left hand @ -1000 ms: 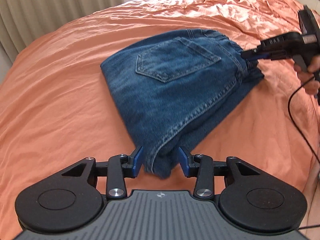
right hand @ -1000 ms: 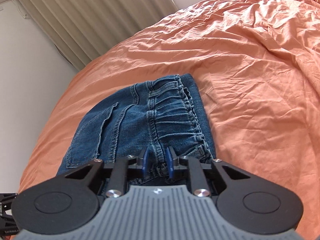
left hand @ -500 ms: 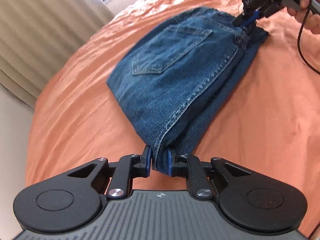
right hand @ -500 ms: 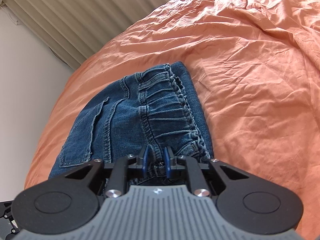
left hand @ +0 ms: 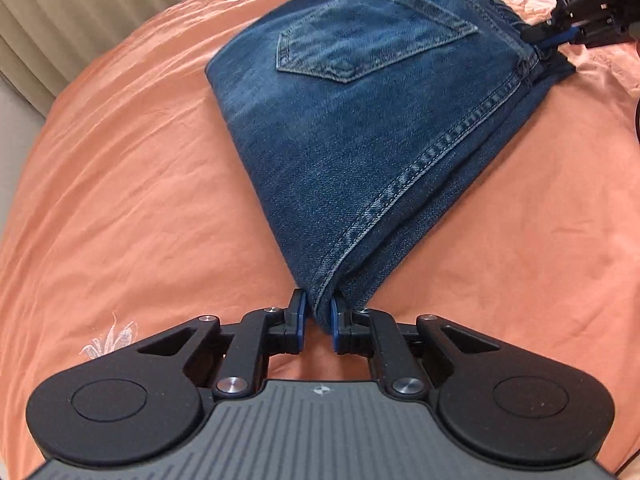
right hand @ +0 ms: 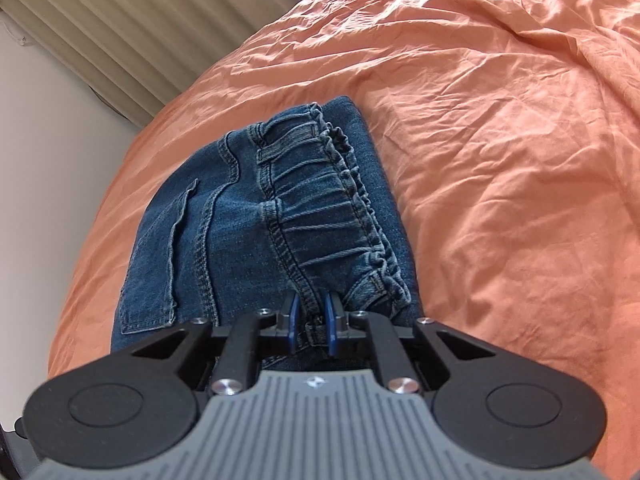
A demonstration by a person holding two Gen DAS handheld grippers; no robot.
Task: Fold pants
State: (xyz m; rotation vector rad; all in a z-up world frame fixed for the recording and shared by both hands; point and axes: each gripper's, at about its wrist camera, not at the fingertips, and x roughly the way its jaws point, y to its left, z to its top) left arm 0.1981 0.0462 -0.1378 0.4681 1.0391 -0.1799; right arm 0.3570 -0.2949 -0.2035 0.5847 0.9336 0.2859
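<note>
Folded blue jeans [left hand: 360, 120], back pocket up, lie on the orange bedsheet [left hand: 120, 200]. The left gripper [left hand: 319, 312] is clamped on the lower-centre corner; the right gripper [right hand: 311, 316], its jaws closing, pinches the gathered waistband.

The jeans [left hand: 360, 120] run past the top edge of the left wrist view, so their waistband is partly lost there. The right gripper [left hand: 554, 38] is cut off at that view's right edge. In the right wrist view, the right gripper's own body hides the near end of the jeans, and the layers under the top fold cannot be counted.
</note>
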